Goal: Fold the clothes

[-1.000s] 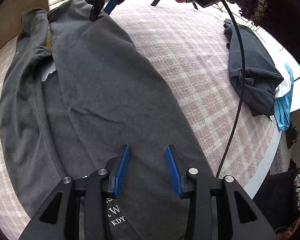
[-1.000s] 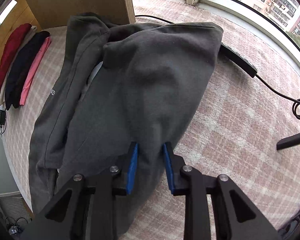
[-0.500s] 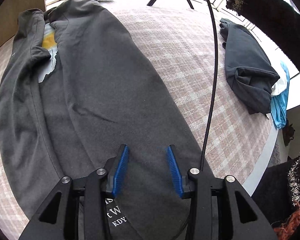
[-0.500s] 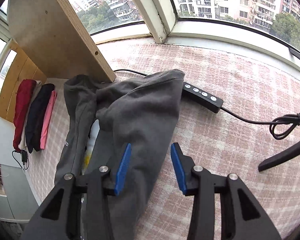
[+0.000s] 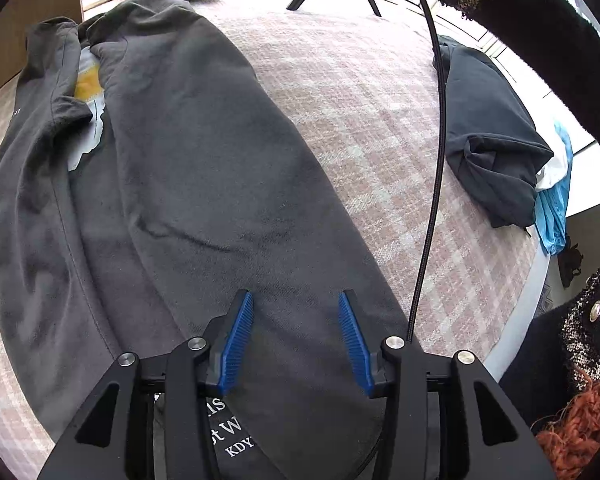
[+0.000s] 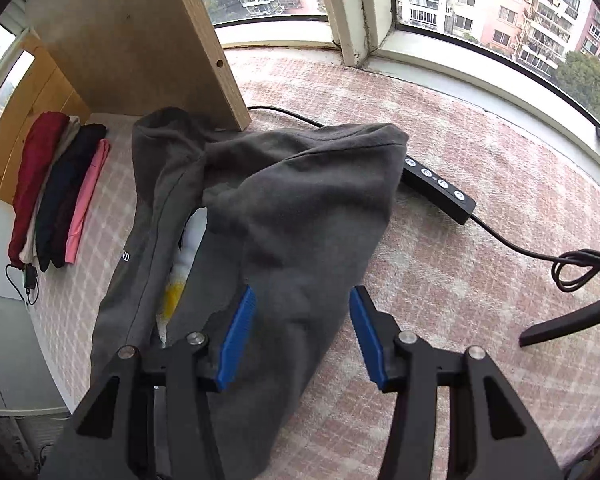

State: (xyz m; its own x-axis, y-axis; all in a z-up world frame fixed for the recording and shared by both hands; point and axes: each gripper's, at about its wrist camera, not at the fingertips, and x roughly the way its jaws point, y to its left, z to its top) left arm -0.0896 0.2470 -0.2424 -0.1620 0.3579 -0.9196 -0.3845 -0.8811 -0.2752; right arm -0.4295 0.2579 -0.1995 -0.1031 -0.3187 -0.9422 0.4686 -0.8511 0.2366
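Pink-checked tabletop (image 5: 372,128) carries the grey shirt (image 5: 204,184), folded lengthwise; your left gripper (image 5: 296,340) and right gripper (image 6: 304,336) hover over its opposite ends, jaws wide, holding nothing.

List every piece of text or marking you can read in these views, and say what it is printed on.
"KDY": white print on the gray garment, near hem, left wrist view.
"t W" and "IS": partial lines above it, cut off by the left tool.
"ND": white print on its side, rest hidden.
Button icons on the black controller: unreadable.
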